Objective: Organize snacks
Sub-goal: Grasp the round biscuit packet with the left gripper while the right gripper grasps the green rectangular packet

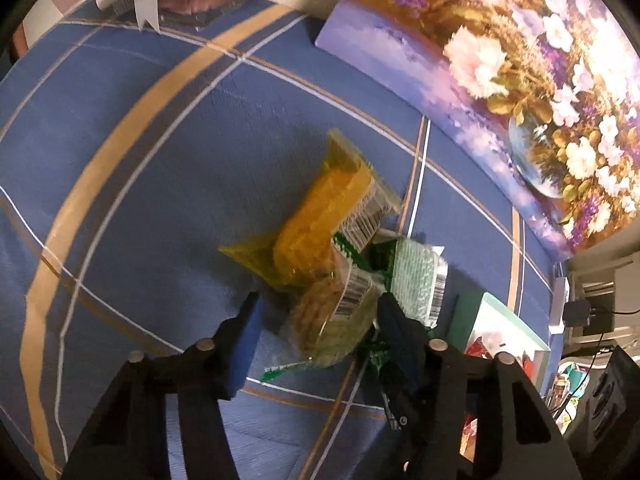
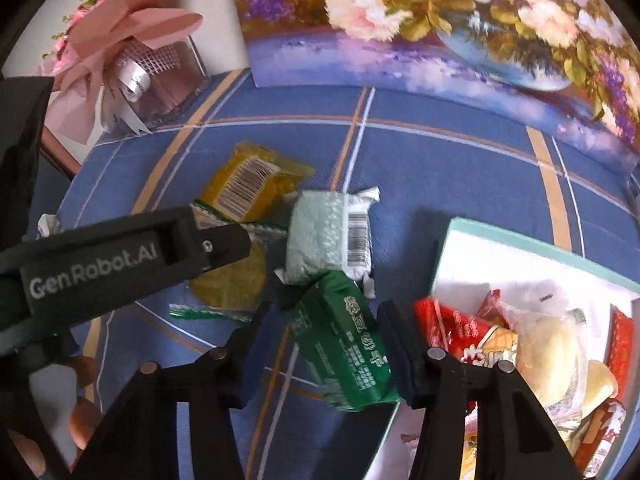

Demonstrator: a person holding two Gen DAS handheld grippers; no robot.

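Several snack packets lie in a pile on the blue checked cloth [image 1: 160, 184]. My left gripper [image 1: 316, 316] is open, its jaws on either side of a clear packet of round brown cookies [image 1: 332, 320]; this packet also shows under the left gripper in the right wrist view [image 2: 236, 280]. Beyond it lies a yellow packet [image 1: 320, 216] [image 2: 248, 184] and a pale green packet [image 1: 416, 276] [image 2: 328, 240]. My right gripper [image 2: 324, 332] is open around a dark green packet [image 2: 348, 344]. A white box with a teal rim [image 2: 516, 240] at right holds several red and pale snacks.
A flower painting [image 2: 440, 20] leans against the wall at the back. A pink gift box with a ribbon [image 2: 148, 60] stands at back left. The white box's corner [image 1: 508, 320] shows at the lower right of the left wrist view, with cables and devices beyond the table edge.
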